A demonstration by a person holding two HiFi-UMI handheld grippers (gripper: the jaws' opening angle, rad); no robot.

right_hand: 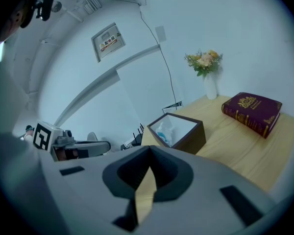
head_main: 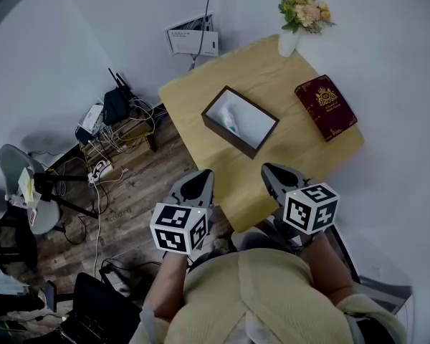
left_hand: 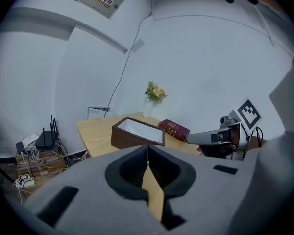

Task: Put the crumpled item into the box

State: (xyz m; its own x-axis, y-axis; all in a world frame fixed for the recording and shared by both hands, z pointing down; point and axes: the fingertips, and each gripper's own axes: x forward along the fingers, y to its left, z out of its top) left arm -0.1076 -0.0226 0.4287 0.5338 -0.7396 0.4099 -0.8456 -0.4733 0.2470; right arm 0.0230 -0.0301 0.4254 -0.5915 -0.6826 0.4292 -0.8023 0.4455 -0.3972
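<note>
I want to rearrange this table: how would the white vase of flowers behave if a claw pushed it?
The white vase looks slim and tall under a flower bunch wider than itself, so it would probably tip rather than slide. It stands at the table's far corner, so a push might send it off. It looks smooth, perhaps slippery to grip.

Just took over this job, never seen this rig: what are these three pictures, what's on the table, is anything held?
No robot arm: a person holds a two-jaw gripper in each hand. The head view looks steeply down from the person's head, left gripper at its left, right gripper at its right. The other two views come from cameras riding on the grippers, looking along their jaws. On the table are a box, a book and a vase of flowers. A crumpled item lies in the box. Both grippers are shut and hold nothing.
</note>
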